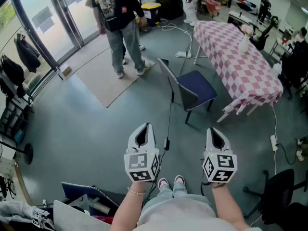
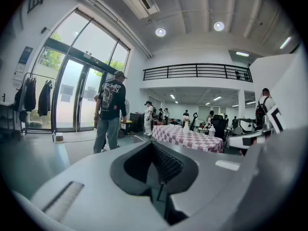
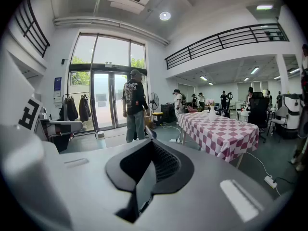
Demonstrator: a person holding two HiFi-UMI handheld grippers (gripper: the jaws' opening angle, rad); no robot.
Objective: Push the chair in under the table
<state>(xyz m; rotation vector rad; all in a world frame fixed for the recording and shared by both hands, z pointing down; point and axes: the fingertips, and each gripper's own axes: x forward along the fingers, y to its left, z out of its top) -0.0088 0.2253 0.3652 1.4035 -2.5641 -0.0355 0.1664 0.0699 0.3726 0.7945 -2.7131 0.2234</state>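
The blue-seated chair (image 1: pixel 192 93) is standing at twelve o'clock on open grey floor (image 1: pixel 86 129). Its seat is pointing toward the long edge of the checked-cloth desk (image 1: pixel 240 61) at two o'clock, not under it. The left hand-held gripper (image 1: pixel 144 129) and right hand-held gripper (image 1: pixel 214 131) are hovering clenched and empty, well apart from the chair's back. A person (image 1: pixel 120 28) is standing at eleven o'clock.

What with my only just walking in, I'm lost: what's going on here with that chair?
A person holds tongs in each hand. The left tongs and right tongs are both shut and empty, held out above the floor. The chair, with its blue seat, stands out from the checked table, apart from both tongs and not yet pushed under it. Nothing is being handled right now.
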